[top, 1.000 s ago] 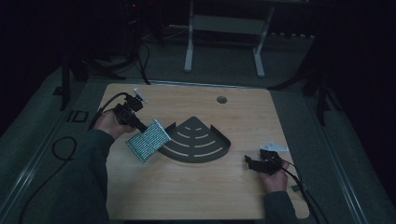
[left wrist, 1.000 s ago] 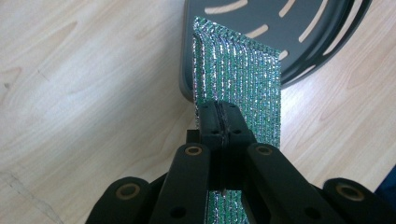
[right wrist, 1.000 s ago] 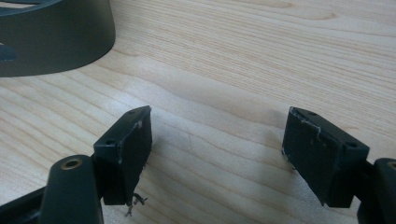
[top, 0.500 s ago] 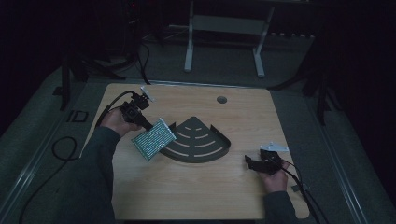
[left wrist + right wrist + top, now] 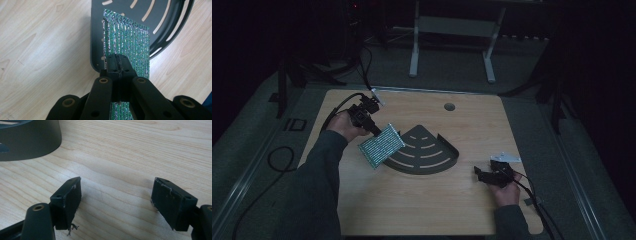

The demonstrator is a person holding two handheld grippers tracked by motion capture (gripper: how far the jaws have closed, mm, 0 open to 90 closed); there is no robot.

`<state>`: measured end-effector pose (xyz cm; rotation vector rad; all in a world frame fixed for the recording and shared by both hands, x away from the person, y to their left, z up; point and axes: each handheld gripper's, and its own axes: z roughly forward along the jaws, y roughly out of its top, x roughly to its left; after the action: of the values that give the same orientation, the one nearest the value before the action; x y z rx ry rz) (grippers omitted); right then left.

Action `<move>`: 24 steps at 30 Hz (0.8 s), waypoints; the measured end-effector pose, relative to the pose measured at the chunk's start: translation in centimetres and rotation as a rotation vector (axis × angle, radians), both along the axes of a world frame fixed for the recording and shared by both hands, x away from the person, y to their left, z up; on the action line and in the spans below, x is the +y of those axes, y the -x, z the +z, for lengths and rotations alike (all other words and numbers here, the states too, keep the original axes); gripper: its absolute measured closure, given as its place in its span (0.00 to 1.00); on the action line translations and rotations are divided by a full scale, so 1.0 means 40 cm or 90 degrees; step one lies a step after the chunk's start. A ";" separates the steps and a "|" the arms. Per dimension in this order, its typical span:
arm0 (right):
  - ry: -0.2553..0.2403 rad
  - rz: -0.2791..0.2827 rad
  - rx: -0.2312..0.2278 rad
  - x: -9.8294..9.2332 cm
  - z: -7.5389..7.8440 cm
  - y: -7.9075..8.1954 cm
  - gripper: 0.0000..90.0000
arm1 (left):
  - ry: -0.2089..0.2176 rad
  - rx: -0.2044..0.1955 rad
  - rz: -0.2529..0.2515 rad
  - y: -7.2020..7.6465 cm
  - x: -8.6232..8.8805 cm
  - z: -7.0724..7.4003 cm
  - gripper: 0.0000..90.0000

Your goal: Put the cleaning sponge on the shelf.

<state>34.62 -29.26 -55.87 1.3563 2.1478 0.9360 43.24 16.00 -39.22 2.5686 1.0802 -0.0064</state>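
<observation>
L gripper (image 5: 373,131) pinches the green sparkly pad (image 5: 381,145) by its far edge — held tilted over the left edge of the dark fan-shaped tray (image 5: 447,159). R gripper (image 5: 116,201) near right on table (image 5: 422,210) — jaws spread, nothing between.

- My light wooden counter (image 5: 422,210) with a small round hole (image 5: 449,107) sits in a dim room.
- Grey floor (image 5: 532,65) surrounds it.
- A white metal frame stand (image 5: 452,30) waits beyond.
</observation>
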 end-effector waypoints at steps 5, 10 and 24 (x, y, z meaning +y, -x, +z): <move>0.000 0.000 0.000 0.000 0.000 0.000 0.26 | -0.009 0.001 -0.006 -0.012 -0.013 -0.004 1.00; 0.000 0.000 0.000 0.000 0.000 0.000 0.26 | -0.020 -0.008 -0.013 -0.022 -0.032 -0.005 1.00; -0.001 0.001 0.000 0.000 0.000 -0.001 0.26 | -0.029 -0.019 -0.010 -0.050 -0.067 -0.018 1.00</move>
<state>34.64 -29.27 -55.87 1.3560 2.1485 0.9373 45.23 13.32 -39.93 2.6090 1.0608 0.0521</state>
